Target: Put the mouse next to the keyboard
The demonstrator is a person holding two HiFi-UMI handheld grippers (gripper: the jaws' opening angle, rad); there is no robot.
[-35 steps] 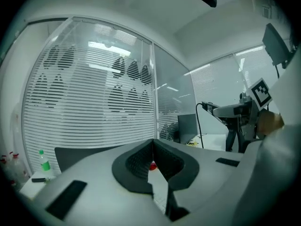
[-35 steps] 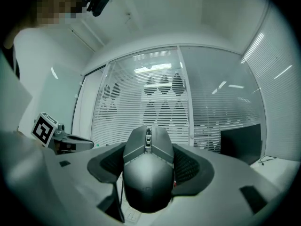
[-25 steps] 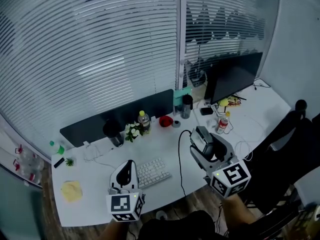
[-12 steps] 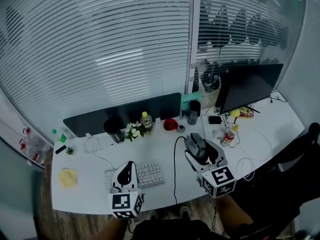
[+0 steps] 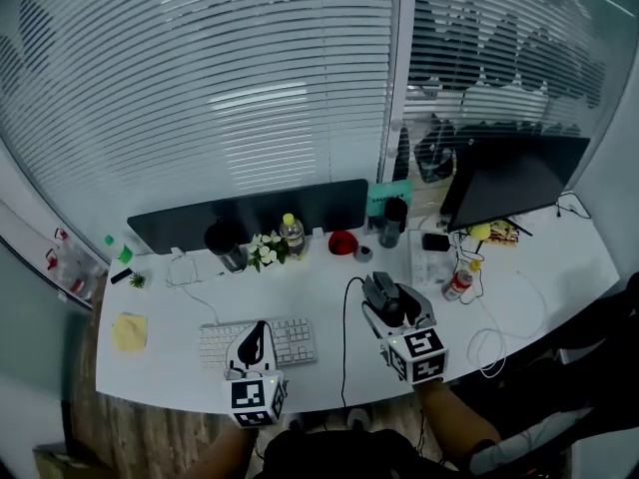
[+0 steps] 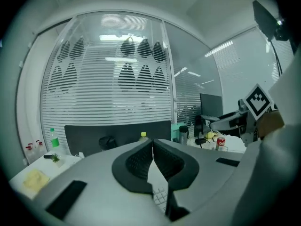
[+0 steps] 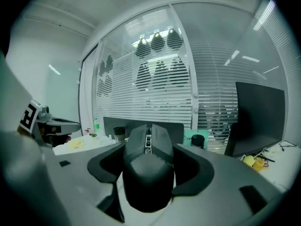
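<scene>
Carrying the mouse (image 7: 148, 171) across to the keyboard (image 5: 295, 337) is judged to be the step in hand. The black mouse is clamped by its flanks between the jaws of the right gripper (image 5: 385, 299), with its nose pointed away toward the window blinds (image 5: 250, 88). It is held over the white desk (image 5: 170, 367), apparently clear of the surface, to the right of the keyboard with a strip of bare desk between them. The left gripper (image 6: 153, 149) is seen with its jaws closed together on nothing, poised over the keys.

A black cable (image 5: 344, 352) is laid across that bare strip and runs off the near edge. It should therefore be watched, so that the mouse is not set down on top of it and left tilted.

The mouse is best brought leftward and lowered level, its long axis kept in line with the keyboard's short side. It should be placed just beside the right end, not on the keys. The grip is best released only once the base is felt flat on the desk, and the jaws then drawn straight back so the mouse is not dragged.
</scene>
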